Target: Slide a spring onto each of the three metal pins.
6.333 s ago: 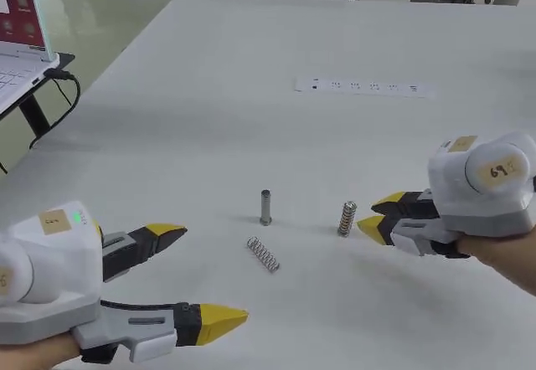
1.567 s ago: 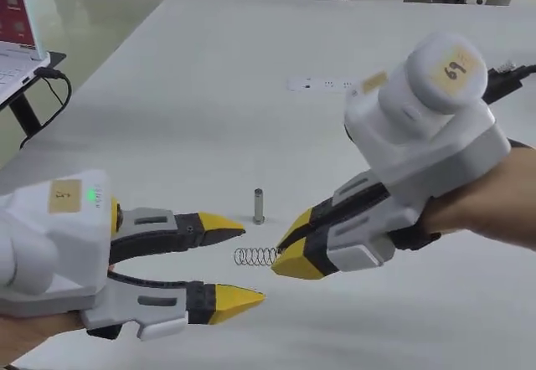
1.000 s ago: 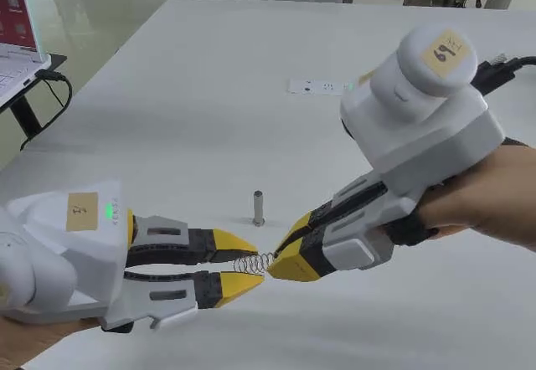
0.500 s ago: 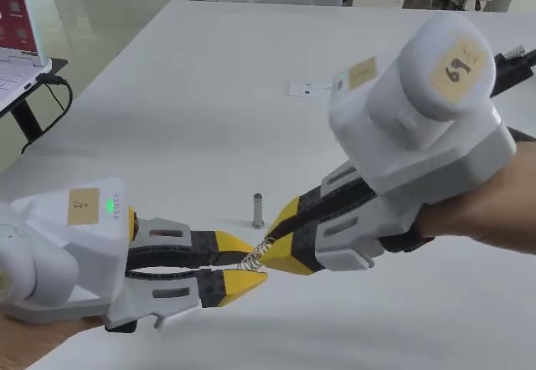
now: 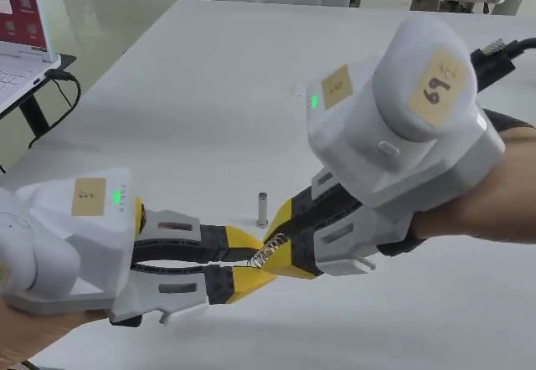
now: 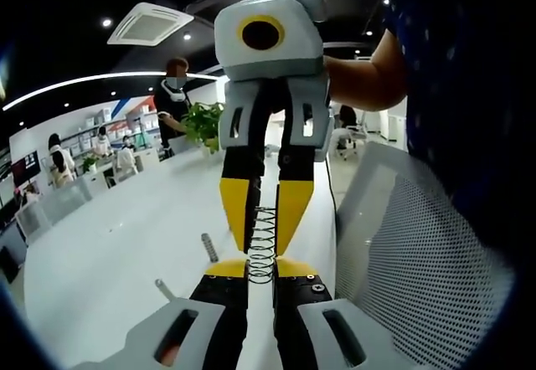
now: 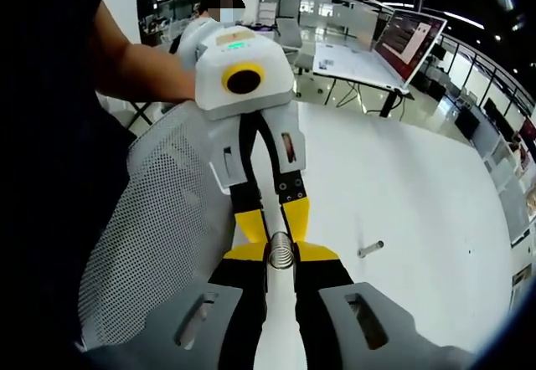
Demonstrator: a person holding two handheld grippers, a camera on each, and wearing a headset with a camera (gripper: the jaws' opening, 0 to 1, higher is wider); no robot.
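Metal spring [image 5: 268, 253] is now off the table [image 5: 167, 94]. It hangs tilted in the air between the two tools, low end toward the left gripper [image 5: 255, 261], high end at the right gripper [image 5: 278, 238]. About a second and a half back it lay flat on the table with just the right gripper at one end. The left then closed in on the free end, and both have since lifted it.

Grip state: the left gripper view shows that gripper's own jaws clenched on the near end of the spring [image 6: 262, 257], with the right gripper's yellow tips pinching the coils further along. The right gripper view agrees: its jaws are closed around the spring [image 7: 281, 253], seen end-on, with the left tips meeting it from the far side. Both grasp it at once.

Bare pin [image 5: 263, 208] stands upright on the table just behind the jaws, apart from the spring, nothing on it. The same pin shows off to one side in the right gripper view [image 7: 369, 249]. Some six seconds ago another pin further right already carried a spring.

Reading: likely a hand-over or re-grip, to leave the spring held by one end with its bore free. It is not yet lined up with the pin. One gripper must let go, then the spring goes upright over the pin top. Risk: the thin coil may bend or flick away on release.
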